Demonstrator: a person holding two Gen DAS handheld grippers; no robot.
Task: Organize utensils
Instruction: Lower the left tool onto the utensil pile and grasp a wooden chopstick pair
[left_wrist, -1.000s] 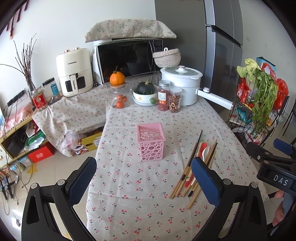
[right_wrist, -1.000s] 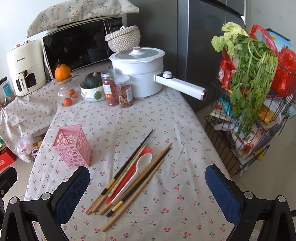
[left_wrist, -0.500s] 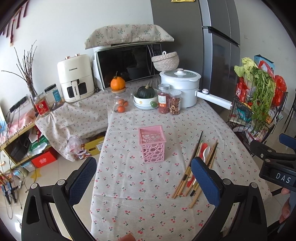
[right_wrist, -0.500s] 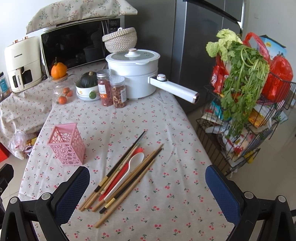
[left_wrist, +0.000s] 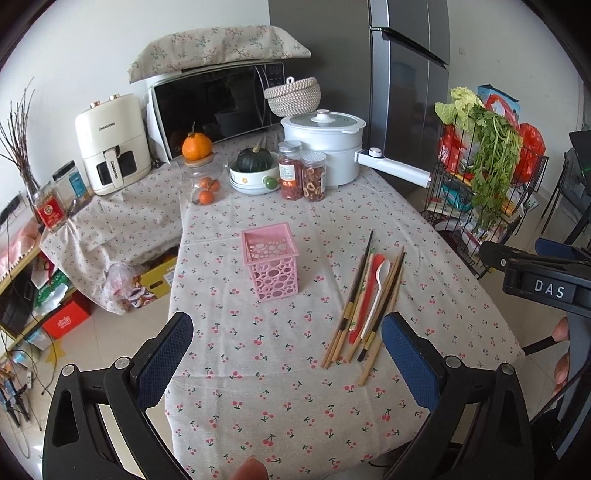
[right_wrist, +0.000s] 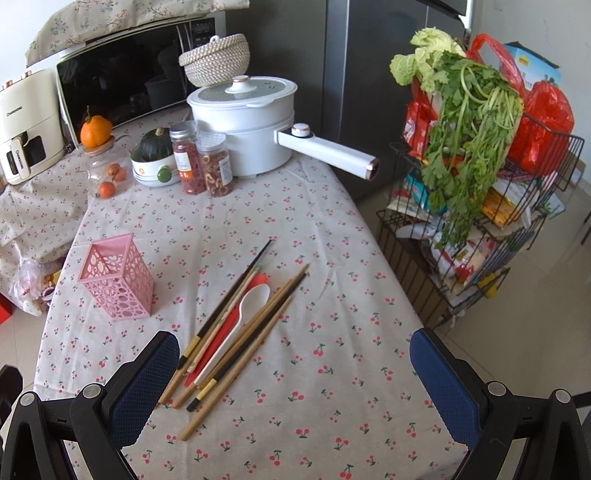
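The utensils (right_wrist: 236, 325) lie in a loose fan on the bench (right_wrist: 332, 369), just right of the pink holder (right_wrist: 116, 277) and apart from it: several bamboo chopsticks (right_wrist: 255, 332), a dark pair with yellow bands (right_wrist: 225, 306), a white spoon (right_wrist: 240, 317) and a flat red piece (right_wrist: 221, 332) under the spoon. None has gone into the holder, which stands upright and empty as far as the left view shows.

Compared with a second ago, both cameras have drawn back and risen a little: more of the bench's near edge shows, and the bundle sits farther up the frame. Nothing on the bench has shifted. The task, by this, has not yet started; the person seems to be settling on an approach.

The left gripper (left_wrist: 284, 358) and right gripper (right_wrist: 291, 380) both hang above the near edge with fingers spread wide and holding nothing. The right one is nearer the bundle, its left finger (right_wrist: 144, 384) just beside the chopstick ends.

The chopsticks are thin, smooth and round-tipped, likely to roll or slip; the spoon looks like glossy plastic or ceramic. The holder is rigid plastic, square, pierced with oval holes, and light enough to tip. The cloth (left_wrist: 258, 387) over the bench is matte, printed with cherries, and slightly creased.
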